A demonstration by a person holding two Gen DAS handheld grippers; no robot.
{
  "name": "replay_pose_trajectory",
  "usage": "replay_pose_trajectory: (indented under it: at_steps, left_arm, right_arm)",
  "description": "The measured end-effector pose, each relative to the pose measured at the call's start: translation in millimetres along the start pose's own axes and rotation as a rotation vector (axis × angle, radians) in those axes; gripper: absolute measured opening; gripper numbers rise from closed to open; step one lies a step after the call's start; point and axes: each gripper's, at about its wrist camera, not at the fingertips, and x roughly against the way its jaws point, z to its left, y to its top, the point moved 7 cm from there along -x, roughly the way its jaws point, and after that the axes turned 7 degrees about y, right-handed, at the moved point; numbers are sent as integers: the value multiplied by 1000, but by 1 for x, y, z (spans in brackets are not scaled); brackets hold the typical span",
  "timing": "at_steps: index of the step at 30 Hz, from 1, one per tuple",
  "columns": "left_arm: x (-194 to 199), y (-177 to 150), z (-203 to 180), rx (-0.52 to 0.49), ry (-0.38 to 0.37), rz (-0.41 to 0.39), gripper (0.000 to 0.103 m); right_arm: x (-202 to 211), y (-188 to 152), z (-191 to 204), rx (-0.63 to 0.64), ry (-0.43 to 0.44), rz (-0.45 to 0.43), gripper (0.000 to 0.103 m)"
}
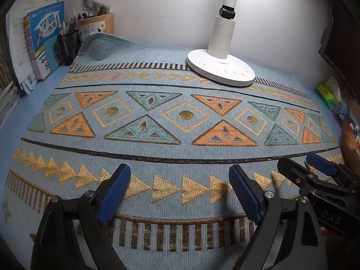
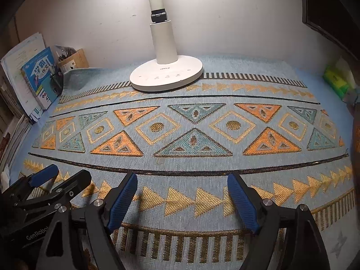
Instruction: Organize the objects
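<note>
My left gripper is open and empty, low over the near part of a blue patterned mat. My right gripper is open and empty too, beside it over the same mat. The right gripper shows at the right edge of the left wrist view; the left gripper shows at the lower left of the right wrist view. Nothing loose lies on the mat near either gripper.
A white desk lamp stands at the back of the mat. Books and pen holders stand back left against the wall. A green tissue pack lies far right.
</note>
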Motion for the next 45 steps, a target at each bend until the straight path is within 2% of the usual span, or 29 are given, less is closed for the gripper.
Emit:
replay_pose_trajectory:
  at_steps: [10, 24, 29, 31, 34, 45]
  left_arm:
    - [-5, -1, -1, -23, 35, 17, 88]
    - [-5, -3, -2, -31, 47, 19, 88]
    - [-8, -4, -2, -57, 85, 27, 89]
    - [-8, -4, -2, -56, 89, 27, 89]
    - [-13, -4, 5, -23, 118, 55, 103]
    - [-14, -5, 7, -9, 119, 53, 102]
  right_arm:
    - [-3, -1, -2, -3, -11, 18, 82]
    - [-7, -2, -4, -11, -19, 41, 83]
    - [-8, -2, -5, -12, -28, 47, 83]
    - [-8, -2, -7, -16, -29, 48, 84]
    - [-10, -2, -6, -12, -21, 58, 92]
    - [-11, -2, -6, -16, -18, 62, 95]
